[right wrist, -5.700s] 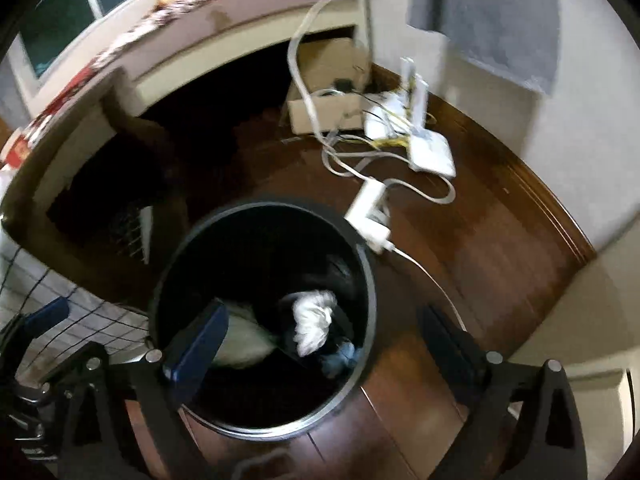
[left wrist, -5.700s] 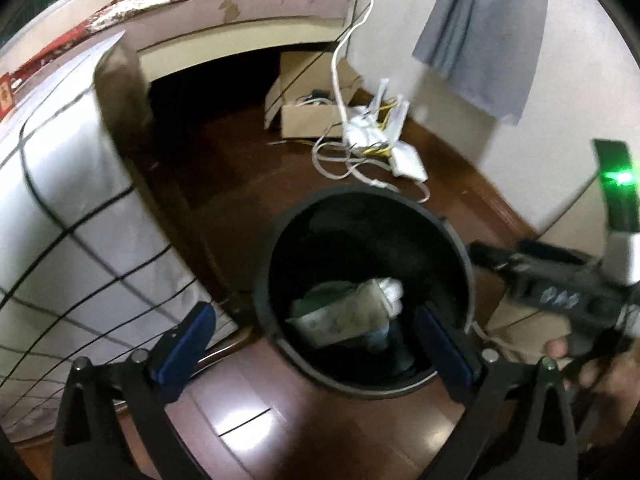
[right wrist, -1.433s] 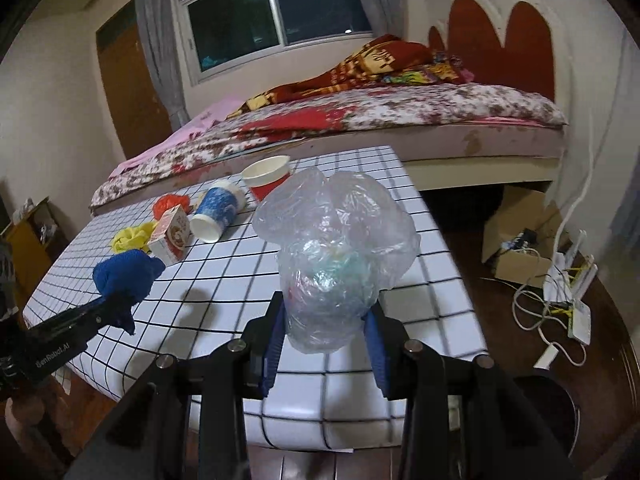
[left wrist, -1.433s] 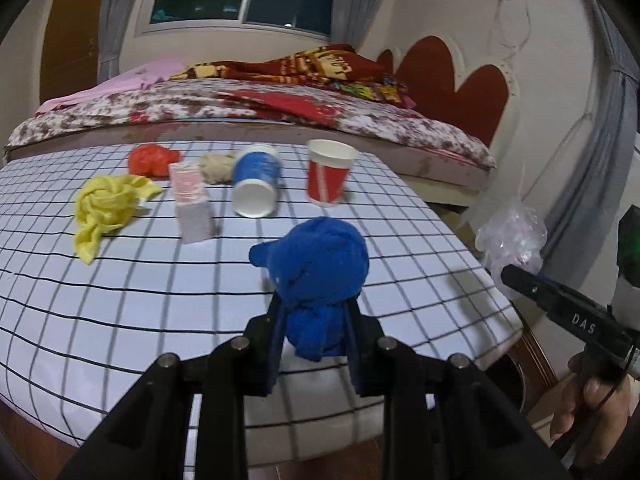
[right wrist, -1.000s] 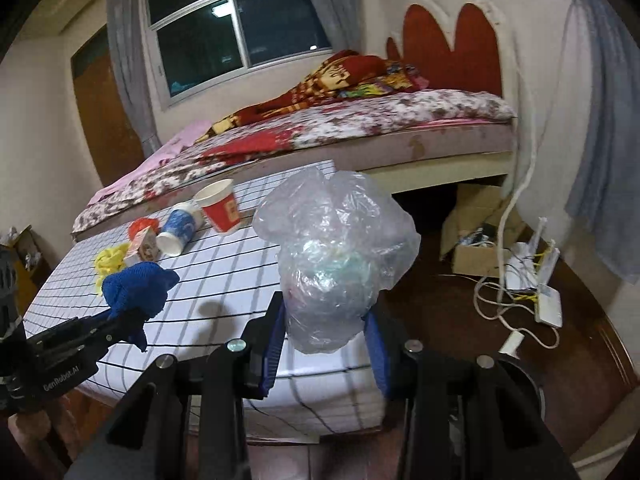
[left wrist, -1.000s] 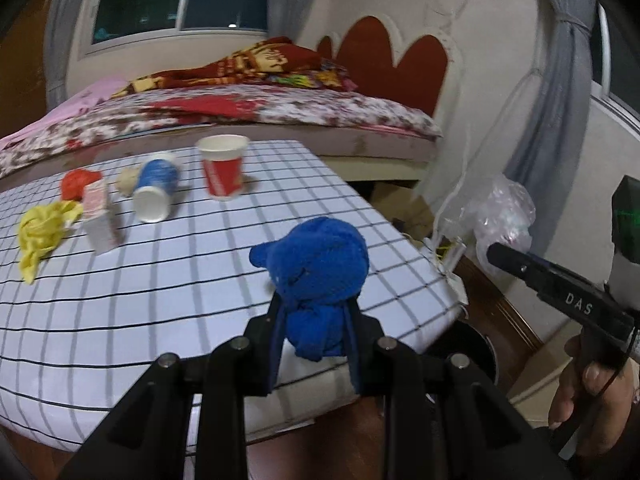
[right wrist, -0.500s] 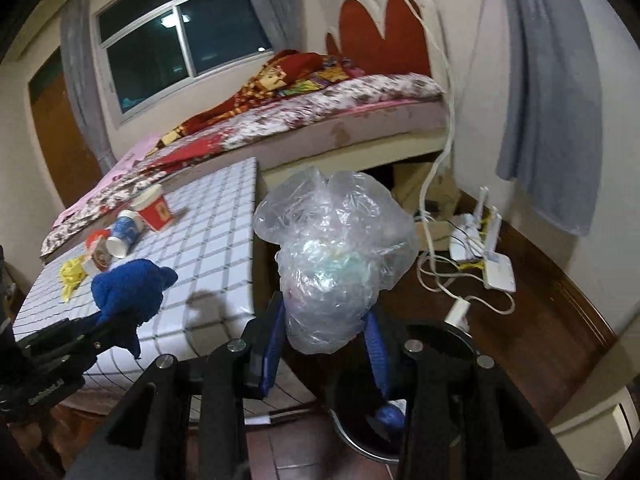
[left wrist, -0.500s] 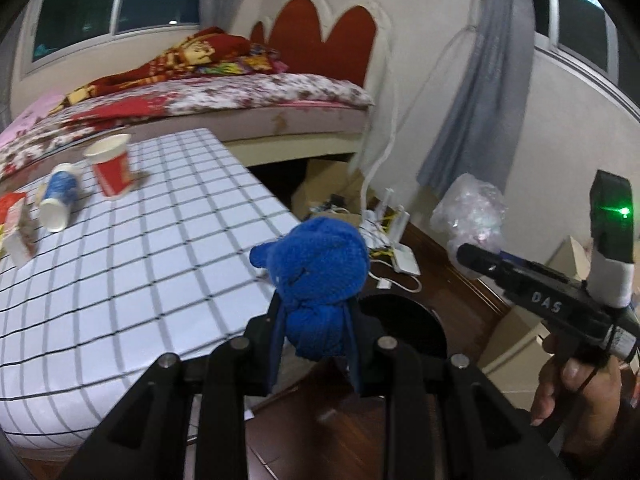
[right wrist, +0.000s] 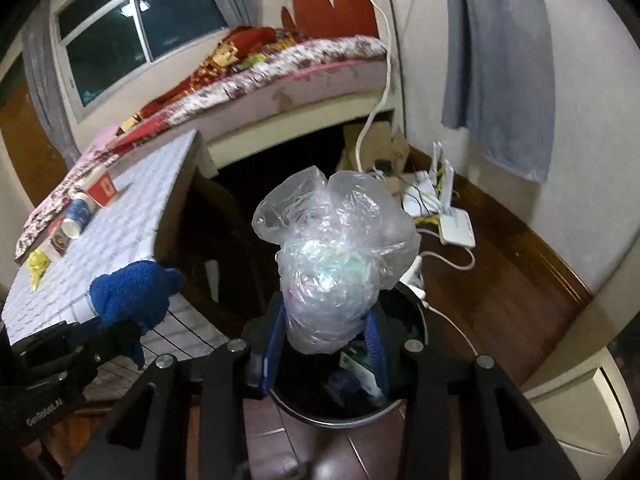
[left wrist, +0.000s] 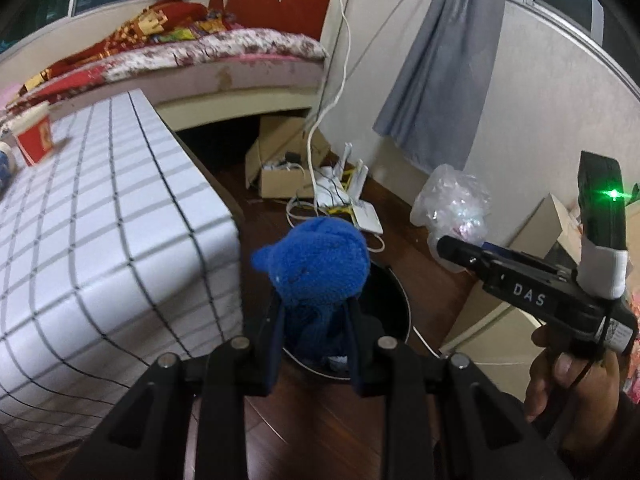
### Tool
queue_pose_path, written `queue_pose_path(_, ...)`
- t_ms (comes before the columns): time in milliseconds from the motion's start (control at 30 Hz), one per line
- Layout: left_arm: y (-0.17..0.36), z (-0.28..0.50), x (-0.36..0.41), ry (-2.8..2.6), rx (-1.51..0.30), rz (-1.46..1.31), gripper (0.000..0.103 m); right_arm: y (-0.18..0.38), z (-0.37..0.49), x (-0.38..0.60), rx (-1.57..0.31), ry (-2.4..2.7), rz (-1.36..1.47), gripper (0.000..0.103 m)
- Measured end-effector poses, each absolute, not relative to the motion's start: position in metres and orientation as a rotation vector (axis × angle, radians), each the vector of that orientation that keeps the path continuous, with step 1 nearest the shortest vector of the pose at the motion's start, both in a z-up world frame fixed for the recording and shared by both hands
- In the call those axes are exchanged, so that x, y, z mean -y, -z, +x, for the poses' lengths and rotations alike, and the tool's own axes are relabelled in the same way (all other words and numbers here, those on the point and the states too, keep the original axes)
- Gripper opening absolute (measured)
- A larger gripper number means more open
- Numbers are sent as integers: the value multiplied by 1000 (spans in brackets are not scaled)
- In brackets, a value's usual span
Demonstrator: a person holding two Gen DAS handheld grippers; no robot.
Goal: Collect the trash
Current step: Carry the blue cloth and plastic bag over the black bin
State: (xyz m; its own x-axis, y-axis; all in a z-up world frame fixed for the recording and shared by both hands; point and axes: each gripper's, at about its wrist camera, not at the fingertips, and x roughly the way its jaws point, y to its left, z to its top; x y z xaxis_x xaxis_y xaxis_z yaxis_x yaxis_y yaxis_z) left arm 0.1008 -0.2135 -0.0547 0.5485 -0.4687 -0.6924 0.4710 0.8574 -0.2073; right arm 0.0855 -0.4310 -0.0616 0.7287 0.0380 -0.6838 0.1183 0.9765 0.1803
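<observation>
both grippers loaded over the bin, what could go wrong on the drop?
1. The plastic bag bulges wider than the right gripper; it may cling to a finger or drift past the bin.
2. The blue cloth in the left gripper sits near the bin's table-side rim and could land on the floor.

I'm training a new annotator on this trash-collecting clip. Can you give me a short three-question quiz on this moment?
1. True or false: the left hand-held gripper is shut on a blue cloth.
2. What does the right hand-held gripper hold? A) red cup B) clear plastic bag C) yellow rag
3. Fill in: below both loads, on the wooden floor, stands a black ____.

Key: 1 true; 2 B; 3 bin.
</observation>
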Motion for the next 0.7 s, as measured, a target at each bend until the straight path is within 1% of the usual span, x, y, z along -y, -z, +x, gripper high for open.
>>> queue_pose_path(500,91,112,251,569,-917,26,28,115,90,460,-886,78,242,40)
queue_pose_path(700,112,129,255,550,-968,1,28,143,108,462,-986,62,221,40)
